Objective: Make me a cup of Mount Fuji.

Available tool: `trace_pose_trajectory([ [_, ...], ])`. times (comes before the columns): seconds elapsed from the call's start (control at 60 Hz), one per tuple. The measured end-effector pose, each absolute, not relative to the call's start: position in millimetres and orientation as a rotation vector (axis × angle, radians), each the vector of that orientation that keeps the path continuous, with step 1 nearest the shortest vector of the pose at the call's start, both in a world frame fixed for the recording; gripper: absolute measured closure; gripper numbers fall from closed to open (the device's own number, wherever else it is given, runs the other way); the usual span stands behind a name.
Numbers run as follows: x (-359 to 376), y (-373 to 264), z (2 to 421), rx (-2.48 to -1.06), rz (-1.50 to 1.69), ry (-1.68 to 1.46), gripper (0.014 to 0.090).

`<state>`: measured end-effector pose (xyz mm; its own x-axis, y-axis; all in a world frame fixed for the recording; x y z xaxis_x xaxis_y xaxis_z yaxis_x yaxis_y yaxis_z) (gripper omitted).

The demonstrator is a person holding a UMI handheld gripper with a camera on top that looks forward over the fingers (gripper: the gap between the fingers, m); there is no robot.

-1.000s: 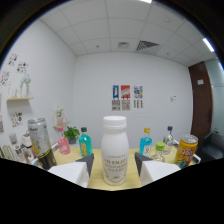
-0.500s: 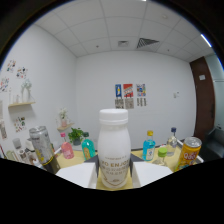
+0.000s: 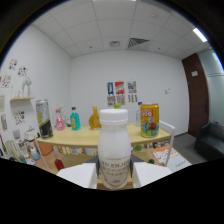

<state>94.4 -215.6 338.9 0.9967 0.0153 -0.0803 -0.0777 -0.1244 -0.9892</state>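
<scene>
We note the tool (image 3: pixel 114 175) pinching the white bottle (image 3: pixel 114 147) upright between its 2 fingers, long axis vertical, lifted above the desk (image 3: pixel 75 139) beyond.

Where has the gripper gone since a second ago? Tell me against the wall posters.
Yes. The gripper, shut on the white bottle, has swung left and lifted: the posters stay nearly centred, while the table bottles and yellow can shifted right.
</scene>
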Motion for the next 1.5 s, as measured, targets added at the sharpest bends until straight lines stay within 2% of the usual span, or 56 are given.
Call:
trace_pose_trajectory([
  [0.217,122,-236,194,-1.846,0.019,0.060,0.0569],
  [0.367,129,-238,136,-1.915,-0.004,0.066,0.0568],
  [0.483,131,-236,110,-1.966,-0.126,-0.088,0.0568],
  [0.583,135,-232,100,-1.971,-0.290,-0.312,0.0566],
  [0.733,138,-225,103,-1.896,-0.549,-0.666,0.0568],
  [1.05,130,-207,123,-1.570,-1.037,-1.320,0.0570],
  [1.317,124,-196,131,-1.289,-1.308,-1.655,0.0569],
  [1.5,125,-196,130,-1.224,-1.359,-1.736,0.0570],
])
